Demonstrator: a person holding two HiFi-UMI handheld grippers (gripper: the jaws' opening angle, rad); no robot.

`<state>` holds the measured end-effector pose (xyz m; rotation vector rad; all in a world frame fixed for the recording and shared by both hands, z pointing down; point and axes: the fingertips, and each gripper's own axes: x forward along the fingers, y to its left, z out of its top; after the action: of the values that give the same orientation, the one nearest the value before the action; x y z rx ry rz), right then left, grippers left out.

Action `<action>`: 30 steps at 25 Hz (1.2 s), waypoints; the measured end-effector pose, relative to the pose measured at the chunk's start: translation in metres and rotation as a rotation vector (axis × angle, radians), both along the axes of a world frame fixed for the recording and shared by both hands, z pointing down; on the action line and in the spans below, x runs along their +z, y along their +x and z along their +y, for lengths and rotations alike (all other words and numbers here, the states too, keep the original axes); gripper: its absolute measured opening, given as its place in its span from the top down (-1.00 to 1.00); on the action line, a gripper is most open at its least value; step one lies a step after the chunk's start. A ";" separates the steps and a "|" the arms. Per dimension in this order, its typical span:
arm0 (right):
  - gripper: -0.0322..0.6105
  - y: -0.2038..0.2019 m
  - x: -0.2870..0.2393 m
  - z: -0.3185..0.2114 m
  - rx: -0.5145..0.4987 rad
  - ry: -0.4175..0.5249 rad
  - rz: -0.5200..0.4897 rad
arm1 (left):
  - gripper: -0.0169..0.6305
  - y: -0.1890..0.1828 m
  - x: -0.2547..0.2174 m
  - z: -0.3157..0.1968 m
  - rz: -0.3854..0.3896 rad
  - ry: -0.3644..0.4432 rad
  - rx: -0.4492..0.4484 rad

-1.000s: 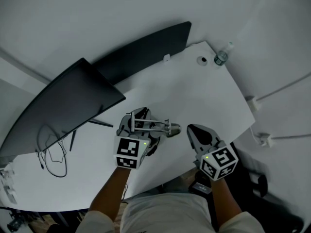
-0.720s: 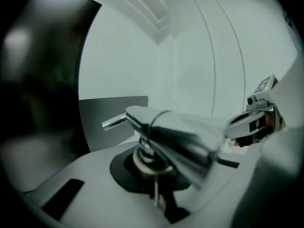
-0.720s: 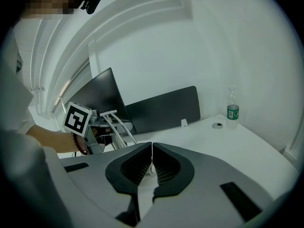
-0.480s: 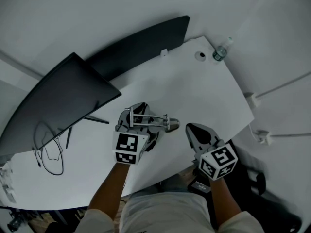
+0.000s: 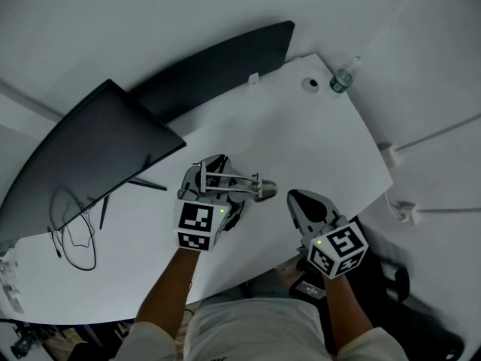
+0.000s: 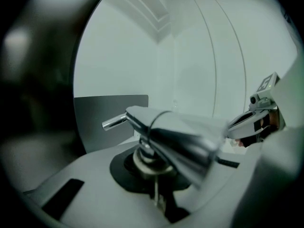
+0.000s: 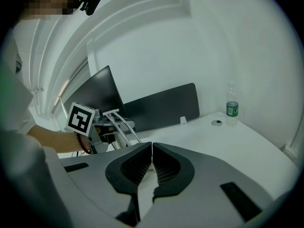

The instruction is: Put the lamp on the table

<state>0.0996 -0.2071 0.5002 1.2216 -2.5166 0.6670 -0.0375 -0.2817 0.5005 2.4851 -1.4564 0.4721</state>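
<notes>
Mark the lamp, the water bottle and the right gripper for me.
lamp [image 5: 265,193]: head view, on its shiny metal head.
water bottle [image 7: 232,109]: right gripper view, on its green label.
right gripper [image 7: 152,149]: right gripper view, between its closed fingertips.

Pale white walls [image 7: 228,42] with raised moulding, cool dim light, long white table [image 5: 316,141] running across, black flat monitor [image 5: 90,164] tilted at its left, dark grey divider panel [image 5: 225,70] along the back edge, clear plastic water bottle [image 5: 342,81] at the far corner, thin black cables [image 5: 75,239] looped by the monitor.
</notes>
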 end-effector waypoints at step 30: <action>0.80 -0.003 0.004 -0.003 0.007 -0.012 0.000 | 0.87 0.009 0.012 0.005 -0.032 0.032 0.026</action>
<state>0.0964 -0.2103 0.5038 1.2265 -2.5060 0.6834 -0.0281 -0.2770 0.5121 2.5358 -1.4558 0.4999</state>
